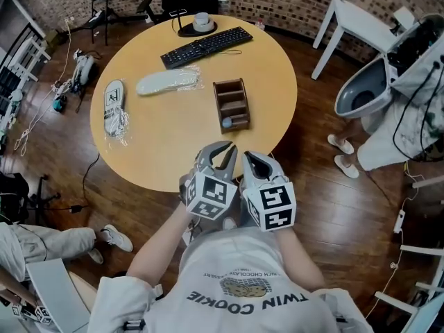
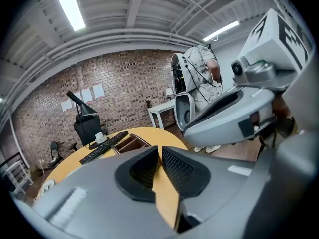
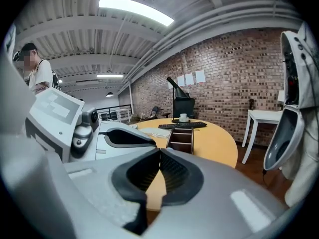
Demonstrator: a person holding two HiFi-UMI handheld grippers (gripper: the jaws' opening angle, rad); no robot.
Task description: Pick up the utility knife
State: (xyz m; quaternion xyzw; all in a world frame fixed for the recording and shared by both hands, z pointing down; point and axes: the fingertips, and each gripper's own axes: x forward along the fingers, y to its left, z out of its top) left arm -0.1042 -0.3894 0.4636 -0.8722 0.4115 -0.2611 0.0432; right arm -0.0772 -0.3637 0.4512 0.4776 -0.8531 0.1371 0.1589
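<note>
Nothing is picked up yet. Both grippers hang over the near edge of the table [image 1: 173,141], empty. The left gripper [image 2: 160,149] has its jaws a little apart, and the right gripper [image 3: 159,151] has its jaws closed together. The utility knife is hard to spot. It may be the small bluish thing [image 1: 227,123] in the wooden rack [image 1: 232,89], well away from both.

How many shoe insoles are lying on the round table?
2. One insole lies near the table's left edge; the other lies beside the keyboard, left of the wooden rack. None looks hidden.
</note>
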